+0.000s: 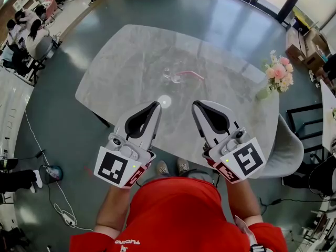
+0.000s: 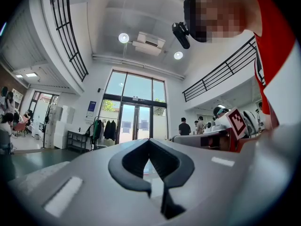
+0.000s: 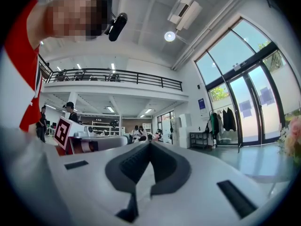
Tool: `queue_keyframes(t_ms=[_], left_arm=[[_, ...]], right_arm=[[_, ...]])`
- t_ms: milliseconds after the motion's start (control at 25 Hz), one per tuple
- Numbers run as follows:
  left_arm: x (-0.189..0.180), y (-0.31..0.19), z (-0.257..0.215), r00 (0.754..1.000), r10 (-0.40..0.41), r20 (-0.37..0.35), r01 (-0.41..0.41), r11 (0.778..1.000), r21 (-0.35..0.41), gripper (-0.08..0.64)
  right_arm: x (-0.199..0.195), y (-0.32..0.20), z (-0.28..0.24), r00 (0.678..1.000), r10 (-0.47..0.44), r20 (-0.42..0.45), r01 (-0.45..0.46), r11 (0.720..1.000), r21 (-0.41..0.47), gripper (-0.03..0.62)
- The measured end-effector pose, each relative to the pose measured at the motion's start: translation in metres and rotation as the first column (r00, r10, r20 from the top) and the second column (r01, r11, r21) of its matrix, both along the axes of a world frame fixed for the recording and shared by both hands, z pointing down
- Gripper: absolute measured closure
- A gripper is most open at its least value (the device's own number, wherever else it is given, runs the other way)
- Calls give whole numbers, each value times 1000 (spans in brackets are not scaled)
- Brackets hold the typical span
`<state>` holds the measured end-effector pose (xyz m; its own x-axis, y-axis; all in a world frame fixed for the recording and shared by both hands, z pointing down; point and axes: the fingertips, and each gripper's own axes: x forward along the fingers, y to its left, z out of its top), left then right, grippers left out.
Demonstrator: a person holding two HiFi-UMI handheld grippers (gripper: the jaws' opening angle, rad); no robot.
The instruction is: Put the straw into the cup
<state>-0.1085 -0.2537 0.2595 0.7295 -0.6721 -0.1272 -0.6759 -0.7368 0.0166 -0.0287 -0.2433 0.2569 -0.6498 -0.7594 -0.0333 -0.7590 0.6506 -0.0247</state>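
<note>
Grey marble table (image 1: 121, 62): clear cup (image 1: 168, 73), pink straw (image 1: 191, 75) beside, flower vase (image 1: 263, 93).

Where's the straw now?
In the head view, the straw lies on the table near its centre, just right of the cup.

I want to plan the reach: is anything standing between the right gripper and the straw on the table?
Nothing visible does. The right gripper, shut and empty, faces bare tabletop up to the pink straw, which lies beside the clear cup. The flower vase stands off to the right.
</note>
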Motion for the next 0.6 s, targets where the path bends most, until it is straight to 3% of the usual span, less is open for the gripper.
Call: queue_keyframes(t_ms=[600], left_arm=[[-4,1,2,1000,-6,-4,6,1000,-7,554]], right_arm=[[-7,2,-2,1000,-10,3,10,1000,3,591]])
